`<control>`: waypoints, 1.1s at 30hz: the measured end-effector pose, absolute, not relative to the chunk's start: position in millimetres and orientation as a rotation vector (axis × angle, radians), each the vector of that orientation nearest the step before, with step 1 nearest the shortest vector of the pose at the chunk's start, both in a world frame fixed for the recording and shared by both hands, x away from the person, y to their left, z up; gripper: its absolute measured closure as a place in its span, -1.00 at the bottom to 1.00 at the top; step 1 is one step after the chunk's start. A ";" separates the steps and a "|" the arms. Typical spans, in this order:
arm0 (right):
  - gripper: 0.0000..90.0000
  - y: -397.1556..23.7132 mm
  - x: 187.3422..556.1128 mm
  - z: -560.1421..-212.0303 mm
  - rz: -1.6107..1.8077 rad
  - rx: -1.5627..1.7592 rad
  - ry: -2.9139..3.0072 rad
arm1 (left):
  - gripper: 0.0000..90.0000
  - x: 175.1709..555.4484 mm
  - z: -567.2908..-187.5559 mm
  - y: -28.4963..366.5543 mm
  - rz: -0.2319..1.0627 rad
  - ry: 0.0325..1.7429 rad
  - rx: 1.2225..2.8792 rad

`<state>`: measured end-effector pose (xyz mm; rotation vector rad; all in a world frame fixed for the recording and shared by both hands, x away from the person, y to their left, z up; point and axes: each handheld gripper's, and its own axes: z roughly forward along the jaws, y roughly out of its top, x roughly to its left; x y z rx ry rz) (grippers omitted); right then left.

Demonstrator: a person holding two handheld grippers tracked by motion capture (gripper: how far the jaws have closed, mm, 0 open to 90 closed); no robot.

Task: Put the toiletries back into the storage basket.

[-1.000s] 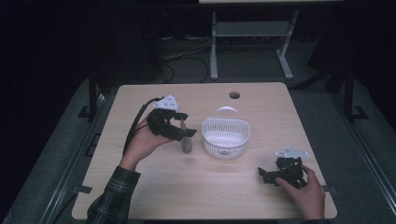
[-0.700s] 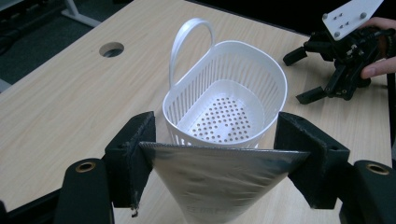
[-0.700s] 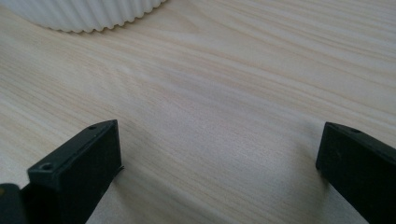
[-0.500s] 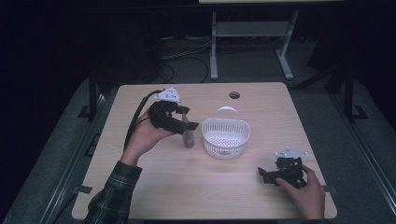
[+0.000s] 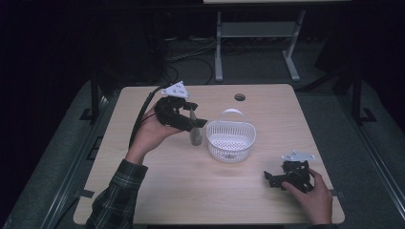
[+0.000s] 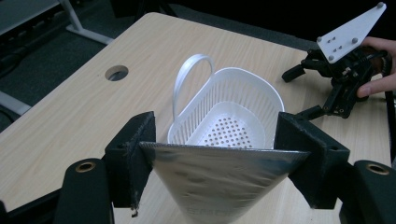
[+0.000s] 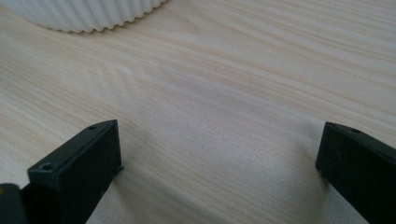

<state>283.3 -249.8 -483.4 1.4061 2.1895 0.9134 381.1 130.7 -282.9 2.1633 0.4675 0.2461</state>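
High view shows my left gripper (image 5: pixel 190 123) raised over the left half of the wooden table (image 5: pixel 157 191), and its jaws are closed on the top edge of a small silver pouch (image 5: pixel 196 133), which hangs down from them with its narrow lower end near the table surface; I cannot tell if that end touches the wood. The pouch is just beside the left wall of the white basket (image 5: pixel 231 139), which stands near the middle of the table with its thin handle upright at the far side. From the left gripper view I see the flat top edge of the pouch (image 6: pixel 219 177) stretched between my two black jaws, and behind it the basket (image 6: pixel 233 116) with small holes in its bottom, and a round hole (image 6: pixel 116 73) in the table further to the left. Farther away in this view is my right gripper (image 6: pixel 338 74), held by my right hand (image 6: pixel 376 67). In the high view this right gripper (image 5: pixel 273 177) rests low at the near right corner of the table, well apart from the basket. The right gripper view shows its jaws wide apart over bare wood, with nothing between them, and the ribbed white wall of the basket (image 7: pixel 88 14) at the top
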 end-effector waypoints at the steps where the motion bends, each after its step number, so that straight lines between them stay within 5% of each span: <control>1: -1.00 -249.8 283.3 -483.4 0.913 1.406 2.189 | -0.34 381.7 -282.1 130.2 0.246 0.467 2.163; 33: -1.00 -249.7 283.3 -483.4 0.913 1.407 2.188 | -0.34 391.9 -251.2 100.8 0.257 0.393 2.135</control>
